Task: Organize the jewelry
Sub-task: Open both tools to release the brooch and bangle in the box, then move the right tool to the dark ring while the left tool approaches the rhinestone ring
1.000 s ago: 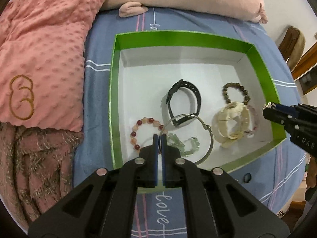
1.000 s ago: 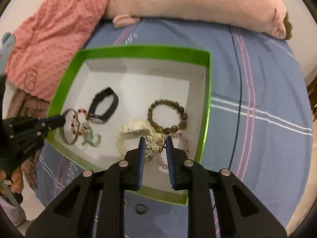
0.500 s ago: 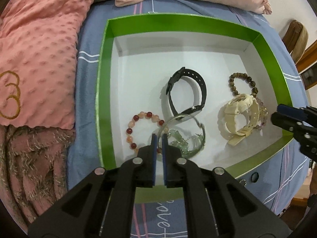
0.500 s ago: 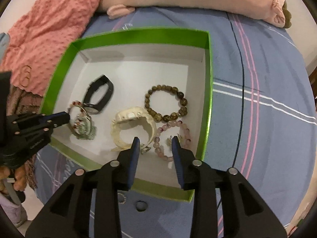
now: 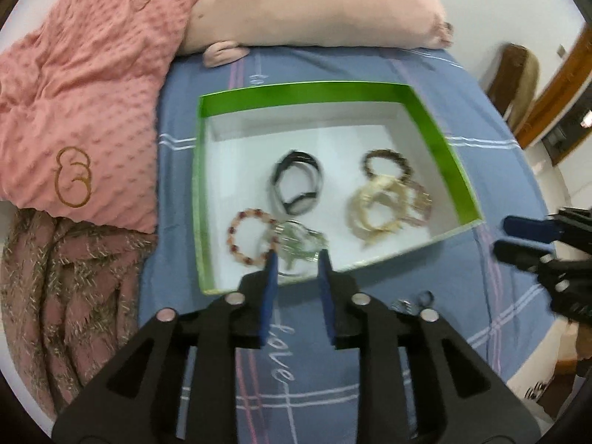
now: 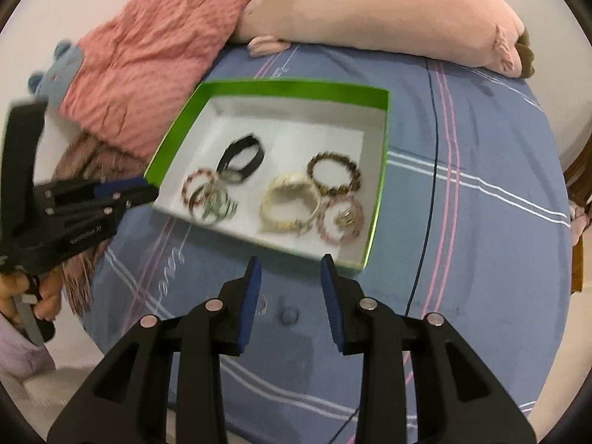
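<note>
A green-walled box (image 5: 436, 137) (image 6: 381, 170) lies on the blue bedsheet and holds several pieces of jewelry: a black band (image 5: 296, 187) (image 6: 242, 157), a red bead bracelet (image 5: 248, 236), a silver bangle with a green piece (image 5: 299, 242) (image 6: 212, 203), a cream bracelet (image 5: 377, 205) (image 6: 290, 203), a brown bead bracelet (image 5: 386, 162) (image 6: 335, 172) and a pink bead bracelet with a gold brooch (image 6: 342, 220). My left gripper (image 5: 298, 259) is open and empty at the box's near wall. My right gripper (image 6: 290, 262) is open and empty, just outside the box.
Two small items, a dark ring (image 6: 288, 314) (image 5: 425, 298) and a small metal piece (image 6: 262, 303) (image 5: 403, 305), lie on the sheet in front of the box. A pink blanket (image 5: 74, 111) and a pink plush pillow (image 5: 314, 11) border the bed's far side.
My left gripper opened, left the silver bangle in the box and drew back. My right gripper opened, left the gold brooch on the pink bracelet and pulled back out of the box.
</note>
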`<state>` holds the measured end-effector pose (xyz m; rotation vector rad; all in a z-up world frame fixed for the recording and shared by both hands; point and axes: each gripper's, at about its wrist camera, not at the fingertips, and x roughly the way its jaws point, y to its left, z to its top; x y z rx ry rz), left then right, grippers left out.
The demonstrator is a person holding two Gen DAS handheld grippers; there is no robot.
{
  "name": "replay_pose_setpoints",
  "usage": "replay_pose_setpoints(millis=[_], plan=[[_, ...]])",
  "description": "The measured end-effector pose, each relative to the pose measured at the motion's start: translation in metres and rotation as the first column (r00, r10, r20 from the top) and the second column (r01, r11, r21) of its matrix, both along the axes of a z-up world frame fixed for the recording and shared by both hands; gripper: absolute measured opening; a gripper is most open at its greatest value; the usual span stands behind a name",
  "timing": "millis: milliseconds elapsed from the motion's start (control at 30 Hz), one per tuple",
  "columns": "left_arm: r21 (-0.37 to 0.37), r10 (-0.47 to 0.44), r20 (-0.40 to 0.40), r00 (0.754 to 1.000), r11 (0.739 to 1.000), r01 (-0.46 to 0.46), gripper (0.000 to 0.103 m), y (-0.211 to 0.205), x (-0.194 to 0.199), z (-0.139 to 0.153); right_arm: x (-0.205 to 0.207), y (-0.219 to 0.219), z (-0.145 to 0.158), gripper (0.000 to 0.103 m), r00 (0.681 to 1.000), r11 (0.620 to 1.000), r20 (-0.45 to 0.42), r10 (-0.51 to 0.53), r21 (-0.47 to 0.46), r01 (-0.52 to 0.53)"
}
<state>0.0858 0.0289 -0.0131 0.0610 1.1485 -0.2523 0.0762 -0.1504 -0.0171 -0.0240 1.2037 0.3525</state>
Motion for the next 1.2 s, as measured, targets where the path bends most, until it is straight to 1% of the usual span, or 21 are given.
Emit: replay_pose_setpoints(millis=[100, 167, 233, 300, 367, 433, 467, 500, 600, 933, 1033, 1133, 1200], plan=[[0.013, -0.042, 0.007, 0.999, 0.999, 0.042, 0.029, -0.016, -0.011, 0.000, -0.010, 0.006, -0.012, 0.033, 0.999, 1.000, -0.028, 0.022, -0.016, -0.023], [0.025, -0.062, 0.006, 0.998, 0.998, 0.062, 0.031, -0.024, -0.020, -0.001, -0.015, 0.009, -0.027, 0.033, 0.998, 0.999, -0.056, 0.022, -0.038, -0.025], [0.027, -0.072, 0.001, 0.997, 0.997, 0.072, 0.034, -0.028, -0.025, -0.003, -0.021, 0.012, -0.043, 0.033, 0.995, 0.998, -0.091, 0.028, -0.055, -0.033], [0.029, -0.077, -0.006, 0.997, 0.997, 0.077, 0.036, -0.031, -0.027, -0.006, -0.023, 0.013, -0.057, 0.034, 0.991, 0.999, -0.130, 0.029, -0.034, -0.034], [0.029, -0.079, -0.010, 0.997, 0.996, 0.079, 0.036, -0.032, -0.029, -0.007, -0.024, 0.014, -0.069, 0.034, 0.988, 0.999, -0.155, 0.026, -0.035, -0.032], [0.029, -0.081, -0.015, 0.997, 0.996, 0.081, 0.039, -0.033, -0.030, -0.010, -0.025, 0.015, -0.081, 0.034, 0.985, 0.998, -0.171, 0.023, -0.054, -0.033], [0.030, -0.081, -0.017, 0.997, 0.996, 0.081, 0.043, -0.033, -0.030, -0.010, -0.025, 0.016, -0.085, 0.034, 0.984, 0.998, -0.176, 0.024, -0.057, -0.035], [0.033, -0.078, -0.022, 0.997, 0.996, 0.078, 0.045, -0.033, -0.031, -0.012, -0.025, 0.016, -0.089, 0.034, 0.983, 0.998, -0.179, 0.025, -0.060, -0.037], [0.029, -0.067, -0.042, 0.997, 0.997, 0.068, 0.045, -0.031, -0.031, -0.018, -0.025, 0.016, -0.099, 0.034, 0.982, 0.996, -0.187, 0.018, -0.081, -0.034], [0.016, -0.056, -0.090, 0.994, 0.998, 0.058, 0.049, -0.030, -0.037, -0.034, -0.020, 0.029, -0.117, 0.034, 0.980, 0.993, -0.194, 0.036, -0.100, -0.056], [0.010, -0.057, -0.103, 0.993, 0.998, 0.059, 0.051, -0.031, -0.036, -0.037, -0.019, 0.038, -0.117, 0.034, 0.983, 0.989, -0.177, 0.056, -0.122, -0.078], [0.011, -0.063, -0.114, 0.991, 0.998, 0.065, 0.055, -0.034, -0.036, -0.041, -0.021, 0.049, -0.119, 0.033, 0.985, 0.981, -0.153, 0.084, -0.159, -0.108], [0.009, -0.070, -0.124, 0.990, 0.997, 0.072, 0.056, -0.036, -0.037, -0.044, -0.022, 0.054, -0.120, 0.031, 0.986, 0.979, -0.144, 0.088, -0.170, -0.113]])
